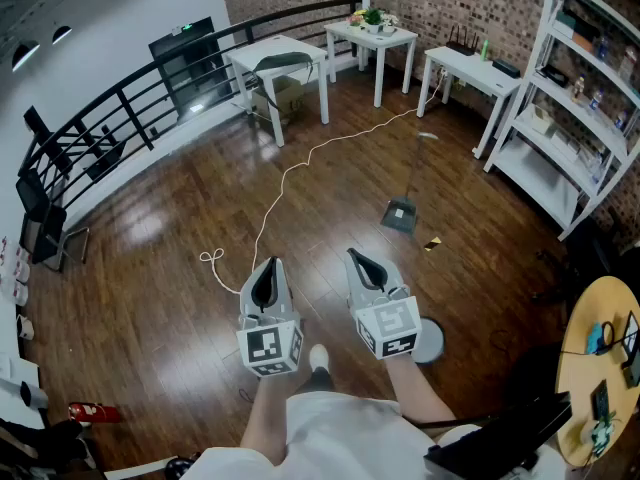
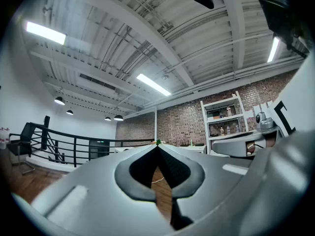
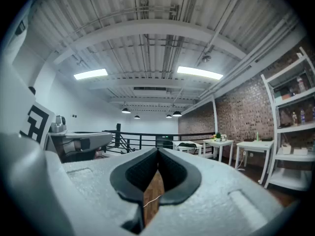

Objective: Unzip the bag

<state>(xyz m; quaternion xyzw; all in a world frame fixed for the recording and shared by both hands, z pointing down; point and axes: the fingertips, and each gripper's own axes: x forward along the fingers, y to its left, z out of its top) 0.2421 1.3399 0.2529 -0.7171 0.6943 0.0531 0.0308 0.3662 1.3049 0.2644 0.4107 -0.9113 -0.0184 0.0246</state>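
A dark plank floor (image 1: 150, 268) runs to a brick wall and a black railing (image 1: 120, 103). The bag (image 1: 283, 63), dark, greyish and flat, lies on a white tabletop (image 1: 250, 53) at the far side, well apart from both grippers. A cardboard box (image 1: 285, 95) sits under that table. A white cord (image 1: 300, 163) trails across the boards between, and a dustpan (image 1: 400, 214) stands to the right, near a white shelf rack (image 1: 585, 98). The left gripper (image 1: 267, 273) and right gripper (image 1: 362, 265) are held side by side over the floor. Each has its jaws together, with nothing between them.
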